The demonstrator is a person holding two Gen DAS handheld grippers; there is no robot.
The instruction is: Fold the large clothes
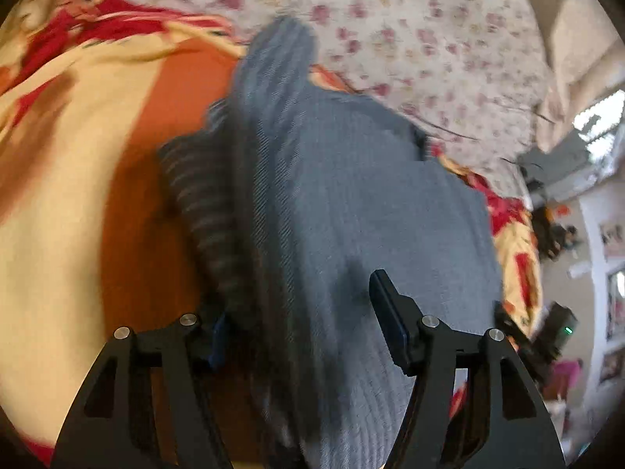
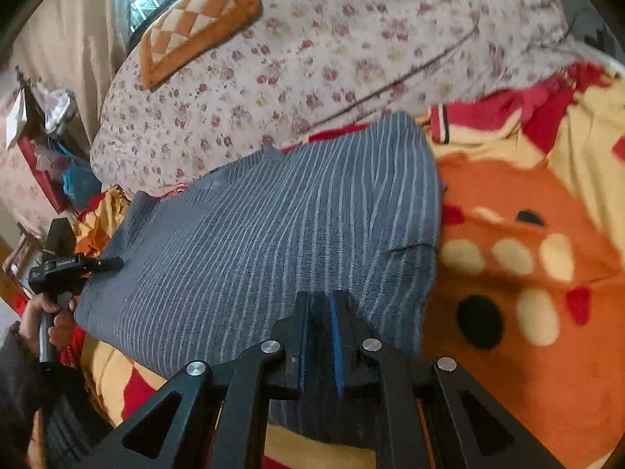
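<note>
A grey-blue striped knit garment (image 2: 273, 230) lies folded on the orange, yellow and red blanket (image 2: 527, 234). In the left wrist view the garment (image 1: 351, 203) fills the middle, blurred, with a bunched dark fold on its left side. My left gripper (image 1: 300, 324) is open, its jaws wide apart with the cloth between and over them; its left pad is mostly hidden. It also shows in the right wrist view (image 2: 105, 264) at the garment's far left edge. My right gripper (image 2: 321, 308) is shut on the garment's near edge.
A floral quilt (image 2: 332, 58) lies behind the garment, with an orange checked cushion (image 2: 199, 19) on it. Clutter (image 2: 50, 148) stands at the bedside. A wall with pictures (image 1: 609, 273) is at the right of the left wrist view.
</note>
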